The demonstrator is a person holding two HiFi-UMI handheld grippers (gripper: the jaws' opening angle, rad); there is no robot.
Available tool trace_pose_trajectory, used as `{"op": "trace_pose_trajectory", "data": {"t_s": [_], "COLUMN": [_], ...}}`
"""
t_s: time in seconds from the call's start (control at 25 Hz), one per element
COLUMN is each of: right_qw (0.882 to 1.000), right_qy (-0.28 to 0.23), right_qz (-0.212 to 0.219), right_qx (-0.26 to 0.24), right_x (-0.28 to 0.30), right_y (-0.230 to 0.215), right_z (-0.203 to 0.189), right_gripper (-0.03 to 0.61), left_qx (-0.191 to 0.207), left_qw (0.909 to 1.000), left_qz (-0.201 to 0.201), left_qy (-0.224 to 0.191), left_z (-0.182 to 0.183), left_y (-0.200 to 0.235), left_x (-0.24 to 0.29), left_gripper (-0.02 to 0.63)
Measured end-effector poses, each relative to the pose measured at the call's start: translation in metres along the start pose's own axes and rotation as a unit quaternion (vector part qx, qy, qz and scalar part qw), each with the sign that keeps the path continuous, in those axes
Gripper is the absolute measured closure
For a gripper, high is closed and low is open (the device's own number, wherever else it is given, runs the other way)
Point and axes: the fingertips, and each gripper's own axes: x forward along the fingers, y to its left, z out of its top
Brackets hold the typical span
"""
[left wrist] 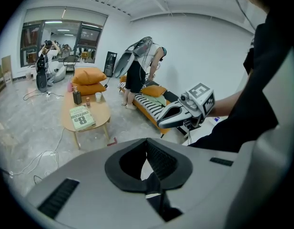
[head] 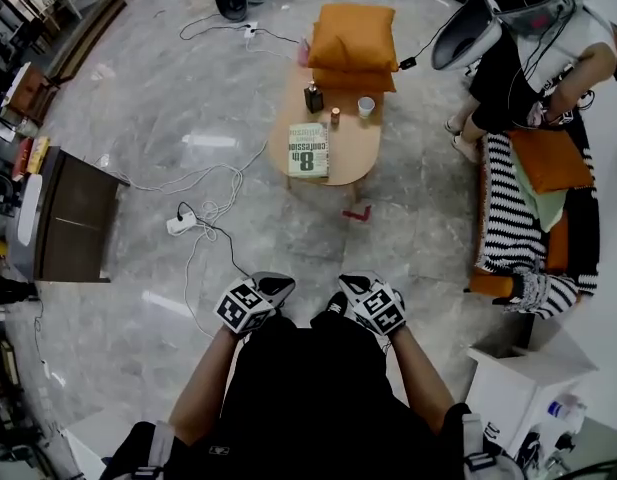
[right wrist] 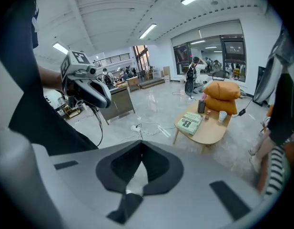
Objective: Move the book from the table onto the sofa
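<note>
The book [head: 308, 151], pale green with a big "8" on its cover, lies flat on the near end of a small oval wooden table [head: 354, 148] across the floor from me. The sofa [head: 508, 213], orange with a striped black-and-white cover, stands along the right. Both grippers are held close to my body, far from the table. My left gripper [head: 278, 286] and right gripper [head: 350, 284] are shut and empty. The left gripper view shows the book [left wrist: 81, 117], the sofa [left wrist: 151, 104] and the right gripper [left wrist: 162, 123]. From the right gripper view I see the book [right wrist: 189, 123] and the left gripper [right wrist: 105, 99].
Two orange cushions [head: 353, 38] lie on the table's far end, with a dark bottle [head: 314, 98], a small can [head: 335, 118] and a white cup [head: 365, 106] in front of them. A person [head: 528, 58] stands by the sofa. Cables and a power strip [head: 181, 224] cross the floor; a dark cabinet [head: 78, 218] stands left.
</note>
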Motion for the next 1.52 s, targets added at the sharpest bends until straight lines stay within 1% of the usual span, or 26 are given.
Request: {"op": "trace_pose_trajectory", "data": {"t_s": [0.16, 0.28, 0.4, 0.48, 0.68, 0.92, 1.08, 1.24, 1.36, 1.52], "right_qw": [1.0, 1.0, 1.0, 1.0, 1.0, 1.0, 0.999, 0.998, 0.997, 0.997], "right_qy": [0.004, 0.002, -0.004, -0.005, 0.001, 0.02, 0.032, 0.041, 0.055, 0.063], "right_qz": [0.003, -0.006, -0.015, -0.015, -0.003, -0.019, -0.037, -0.049, -0.052, -0.052], "right_qx": [-0.002, -0.002, 0.01, 0.015, 0.005, 0.008, 0.011, 0.024, 0.013, -0.003], "right_x": [-0.006, -0.011, -0.013, -0.013, -0.014, -0.019, -0.021, -0.015, 0.0, 0.031], "right_y": [-0.013, -0.025, -0.032, -0.028, -0.014, -0.017, -0.029, -0.036, -0.044, -0.042], "right_z": [-0.012, -0.016, -0.019, -0.019, -0.02, -0.025, -0.02, -0.004, 0.013, 0.042], "right_gripper": [0.569, 0.571, 0.569, 0.569, 0.571, 0.569, 0.569, 0.569, 0.569, 0.569], "left_qx": [-0.004, 0.009, 0.018, 0.016, 0.006, 0.003, 0.011, 0.016, 0.025, 0.024], "left_qw": [1.0, 0.9999, 0.9998, 0.9998, 0.9999, 0.9998, 0.9992, 0.9981, 0.9974, 0.997], "left_qz": [0.005, 0.001, -0.001, 0.002, 0.003, -0.014, -0.039, -0.06, -0.067, -0.074], "left_qy": [0.005, 0.01, 0.011, 0.012, 0.012, 0.011, 0.008, 0.0, -0.002, 0.004], "left_z": [0.004, 0.01, 0.012, 0.01, 0.006, 0.005, 0.018, 0.037, 0.049, 0.046], "left_y": [-0.005, -0.009, -0.014, -0.013, -0.014, -0.008, 0.004, 0.025, 0.049, 0.086], "left_x": [0.007, 0.012, 0.011, 0.007, 0.003, 0.013, 0.028, 0.033, 0.035, 0.024], "left_gripper": [0.603, 0.603, 0.603, 0.603, 0.603, 0.603, 0.603, 0.603, 0.603, 0.603]}}
